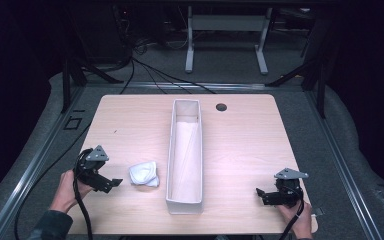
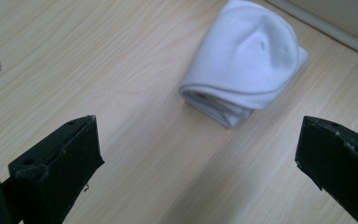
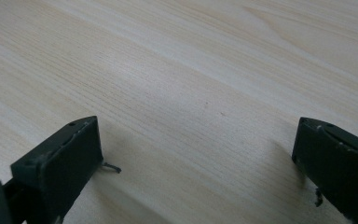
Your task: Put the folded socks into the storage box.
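Fingers (image 1: 116, 181) of left gripper (image 1: 114, 184): spread wide, holding nothing, aimed at folded white cloth bundle (image 1: 144, 174) lying on pale wood-grain desk (image 1: 240, 135), just left of long white open-topped fabric bin (image 1: 198, 150). Right gripper (image 1: 261, 196): near the right desk edge, well apart from the bundle, likewise wide and empty.

Left gripper view: black fingers (image 2: 56, 163) open at both lower corners, bundle (image 2: 247, 60) ahead between them, untouched. Judged soft, light, compressible, not fragile; loose layers likely to slip apart. Best taken across the thick rolled fold, pinching all layers.

Right gripper view: fingers (image 3: 60, 158) wide apart over bare desk (image 3: 191, 84).
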A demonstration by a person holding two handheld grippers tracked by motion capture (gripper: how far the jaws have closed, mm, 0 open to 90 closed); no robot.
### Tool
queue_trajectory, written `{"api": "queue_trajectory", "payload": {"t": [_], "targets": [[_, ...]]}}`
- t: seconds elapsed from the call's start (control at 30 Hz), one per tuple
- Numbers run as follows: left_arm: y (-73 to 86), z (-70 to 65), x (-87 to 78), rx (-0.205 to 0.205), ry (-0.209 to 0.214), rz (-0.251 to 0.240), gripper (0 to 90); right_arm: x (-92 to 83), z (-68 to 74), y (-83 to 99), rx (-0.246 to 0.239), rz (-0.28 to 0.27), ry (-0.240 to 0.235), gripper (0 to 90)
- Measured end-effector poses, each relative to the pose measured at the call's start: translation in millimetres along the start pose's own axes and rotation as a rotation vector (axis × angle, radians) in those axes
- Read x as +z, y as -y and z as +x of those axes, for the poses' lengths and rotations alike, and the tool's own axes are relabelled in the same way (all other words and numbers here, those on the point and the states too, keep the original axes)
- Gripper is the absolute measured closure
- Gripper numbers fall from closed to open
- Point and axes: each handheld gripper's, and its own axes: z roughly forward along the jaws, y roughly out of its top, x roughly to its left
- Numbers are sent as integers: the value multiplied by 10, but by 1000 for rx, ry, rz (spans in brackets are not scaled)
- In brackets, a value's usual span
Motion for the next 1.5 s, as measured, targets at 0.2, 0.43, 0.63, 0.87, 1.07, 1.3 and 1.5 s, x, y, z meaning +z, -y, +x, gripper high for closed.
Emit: {"api": "queue_trajectory", "payload": {"t": [0.2, 0.43, 0.63, 0.87, 1.07, 1.3, 1.5], "targets": [[-185, -24, 28, 56, 13, 45, 0, 0, 0, 0, 0, 0, 0, 9], [-303, -19, 53, 75, 23, 61, 0, -1, 1, -1, 1, 1, 0, 10], [-423, -24, 98, 95, 21, 89, 0, -4, -1, -2, -2, 5, 0, 11], [-527, -56, 193, 132, 26, 129, 0, -2, 1, -1, 0, 2, -1, 11], [-633, -93, 289, 159, 51, 156, 0, -4, -1, -2, -2, 4, 0, 11], [-718, -126, 416, 172, 79, 178, 0, -4, -1, -2, -3, 4, 0, 11], [-753, -148, 524, 183, 93, 203, 0, -5, 0, -2, -3, 5, 2, 11]]}}
